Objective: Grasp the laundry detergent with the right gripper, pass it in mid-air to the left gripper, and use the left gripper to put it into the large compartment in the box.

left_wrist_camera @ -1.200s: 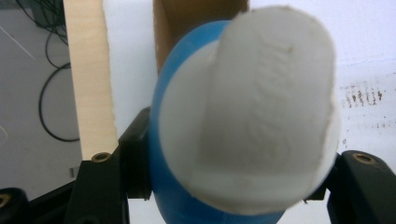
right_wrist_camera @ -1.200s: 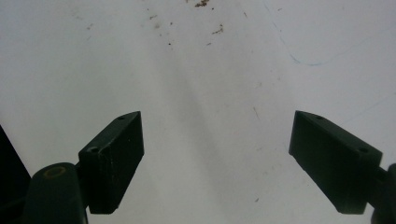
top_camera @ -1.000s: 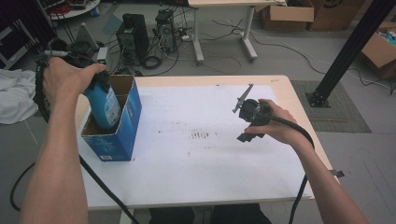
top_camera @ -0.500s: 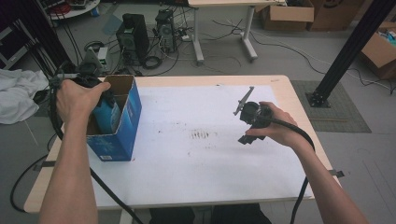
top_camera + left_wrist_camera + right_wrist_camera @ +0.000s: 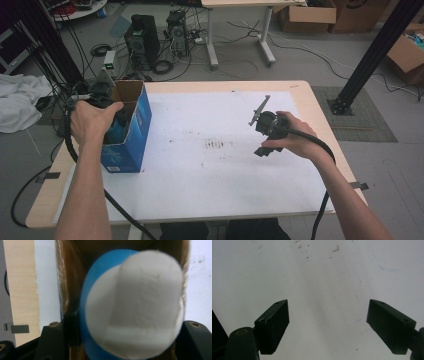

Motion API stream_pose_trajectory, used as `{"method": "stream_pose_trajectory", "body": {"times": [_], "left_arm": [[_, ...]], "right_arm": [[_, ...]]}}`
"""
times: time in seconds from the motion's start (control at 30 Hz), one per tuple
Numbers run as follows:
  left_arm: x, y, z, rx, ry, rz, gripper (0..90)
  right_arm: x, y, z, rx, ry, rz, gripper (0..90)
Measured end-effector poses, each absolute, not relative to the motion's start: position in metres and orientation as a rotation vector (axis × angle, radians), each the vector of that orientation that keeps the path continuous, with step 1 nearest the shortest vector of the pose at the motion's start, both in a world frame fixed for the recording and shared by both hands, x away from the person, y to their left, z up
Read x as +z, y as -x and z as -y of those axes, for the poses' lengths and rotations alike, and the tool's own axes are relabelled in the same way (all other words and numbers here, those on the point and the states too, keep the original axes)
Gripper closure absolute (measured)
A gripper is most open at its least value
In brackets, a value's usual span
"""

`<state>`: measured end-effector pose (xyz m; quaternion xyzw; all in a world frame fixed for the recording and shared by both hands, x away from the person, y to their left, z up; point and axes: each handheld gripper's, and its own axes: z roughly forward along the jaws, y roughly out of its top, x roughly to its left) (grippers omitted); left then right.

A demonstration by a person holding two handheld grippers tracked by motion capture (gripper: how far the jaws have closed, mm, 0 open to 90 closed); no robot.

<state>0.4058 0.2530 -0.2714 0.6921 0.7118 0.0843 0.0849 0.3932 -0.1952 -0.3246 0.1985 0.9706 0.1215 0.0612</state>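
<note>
A blue bottle (image 5: 97, 290) with a white cap (image 5: 147, 307) stands partly down inside an open blue cardboard box (image 5: 131, 145) at the table's left side. My left gripper (image 5: 114, 127) is shut on the bottle, one black jaw on each side of it in the left gripper view (image 5: 130, 327). In the high view only a teal patch of the bottle (image 5: 117, 133) shows past the hand. Over the white sheet, right of centre, a hand holds my right gripper (image 5: 260, 137). It is open (image 5: 328, 322) with nothing between its jaws.
The white sheet (image 5: 215, 175) covers most of the wooden table (image 5: 45, 200) and has dark smudges (image 5: 215, 144) at its middle. Cables trail from both grippers over the near edge. On the floor behind are computer towers (image 5: 142, 37), cardboard boxes (image 5: 407, 55) and a black post (image 5: 372, 55).
The left hand has sunk, taking the blue bottle from above the box down into it. The right hand and its gripper have stayed where they were.
</note>
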Motion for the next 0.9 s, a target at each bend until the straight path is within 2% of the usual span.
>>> {"method": "stream_pose_trajectory", "body": {"times": [0.9], "left_arm": [[-0.288, -0.402, -0.248, 0.296, -2.053, -2.137, 37.5]], "right_arm": [[-0.332, -0.390, 0.192, 0.361, -0.606, -2.947, 18.1]]}}
